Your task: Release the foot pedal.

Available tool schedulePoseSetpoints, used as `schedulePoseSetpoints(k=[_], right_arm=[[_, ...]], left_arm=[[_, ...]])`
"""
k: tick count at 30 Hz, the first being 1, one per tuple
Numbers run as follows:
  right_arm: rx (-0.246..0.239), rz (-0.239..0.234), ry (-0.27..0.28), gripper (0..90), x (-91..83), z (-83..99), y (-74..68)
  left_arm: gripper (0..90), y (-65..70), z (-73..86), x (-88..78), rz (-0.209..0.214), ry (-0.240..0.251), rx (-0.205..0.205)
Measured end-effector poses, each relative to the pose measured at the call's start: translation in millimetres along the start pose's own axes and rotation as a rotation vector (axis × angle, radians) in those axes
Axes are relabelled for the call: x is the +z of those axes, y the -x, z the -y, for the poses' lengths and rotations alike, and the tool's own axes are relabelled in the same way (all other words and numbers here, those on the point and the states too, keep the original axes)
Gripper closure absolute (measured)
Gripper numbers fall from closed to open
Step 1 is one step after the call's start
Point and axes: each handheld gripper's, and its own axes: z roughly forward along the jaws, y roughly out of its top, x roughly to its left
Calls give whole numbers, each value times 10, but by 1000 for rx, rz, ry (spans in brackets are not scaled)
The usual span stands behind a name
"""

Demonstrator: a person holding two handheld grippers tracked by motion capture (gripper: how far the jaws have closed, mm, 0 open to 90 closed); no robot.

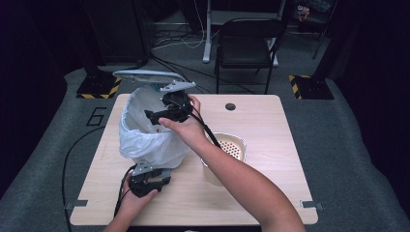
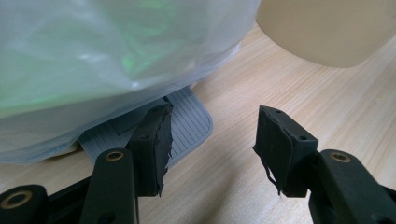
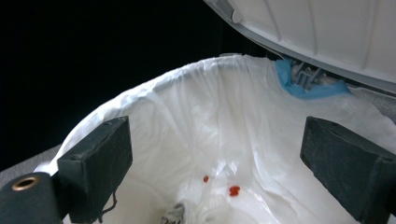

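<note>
1. A person at a pale wooden table [image 1: 261, 188] works two hand-held black tongs around a small pedal bin lined with a white plastic bag [image 1: 140, 135]. The bin stands at the table's left, and its grey lid [image 1: 145, 75] is raised.
2. The right gripper [image 1: 152, 116] hangs over the bin's open mouth and points into it. Seen along its own jaws [image 3: 215, 154], it stands wide apart with nothing between the pads.
3. Below it, the crinkled liner [image 3: 210, 107] holds a few small red scraps [image 3: 234, 190] near the bottom. A strip of blue tape [image 3: 303, 88] sits at the hinge under the lid's pale underside [image 3: 327, 28].
4. The left gripper [image 1: 150, 170] sits low at the bin's near foot, close to the table's front edge.
5. In its own view the left gripper [image 2: 212, 135] shows a narrower gap with nothing in it. One jaw tip lies over the bin's grey ribbed pedal [image 2: 189, 123]; whether it presses cannot be told.
6. A beige perforated plastic bowl [image 1: 232, 145] rests just right of the bin, partly behind the right forearm. Its side [image 2: 322, 28] also shows beyond the left jaws.
7. A dark folding chair [image 1: 246, 43] stands behind the table.
</note>
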Motion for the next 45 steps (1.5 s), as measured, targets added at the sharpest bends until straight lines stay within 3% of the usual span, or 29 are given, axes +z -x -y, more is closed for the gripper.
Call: schedulePoseSetpoints(k=[4, 11, 14, 16, 18, 19, 24, 25, 26, 27, 30, 32, 34, 35, 38, 44, 45], right_arm=[[-8, -5, 5, 110, -236, 81, -17], [-17, 44, -24, 113, -748, 284, 7], [-18, 69, -32, 118, -959, 392, 104], [-24, 110, -25, 123, -1065, 450, 187], [-12, 122, -13, 137, -1144, 472, 257], [-6, 135, -3, 139, -1200, 486, 302], [-40, 162, -1, 150, -1377, 583, 444], [-50, 170, -5, 150, -1399, 605, 465], [-55, 186, 0, 153, -1441, 649, 497], [-59, 191, 5, 162, -1466, 678, 517], [-55, 206, 14, 184, -1582, 831, 583], [-46, 206, 16, 199, -1660, 930, 625], [-49, 214, 18, 215, -1744, 1034, 653], [-47, 217, 22, 219, -1777, 1074, 663], [-24, 263, 32, 227, -1931, 1257, 696], [14, 365, 21, 226, -2133, 1608, 824], [17, 380, 20, 226, -2141, 1648, 847]], left_arm=[[455, -22, -4, -7, 8, -4, -2], [445, -76, -47, -71, 60, 1, -47], [434, -59, -62, -139, 75, 32, -62], [423, -72, -87, -181, 77, 34, -37], [418, -67, -95, -209, 53, 17, -50], [416, -54, -96, -216, 50, 16, -78], [412, -55, -115, -314, 31, 26, -84], [412, -33, -114, -351, 7, 32, -121], [410, -111, -132, -374, 20, 22, -15], [406, -126, -138, -414, 17, 19, -6], [399, -137, -140, -487, 16, 23, -47], [391, -103, -128, -537, 4, 19, -135], [390, -136, -123, -574, 22, 22, -123], [389, -164, -114, -611, 0, 22, -108], [389, -198, -87, -689, -10, 6, -104], [388, -321, 32, -795, -52, 10, -125], [389, -328, 52, -793, -59, 24, -154]])
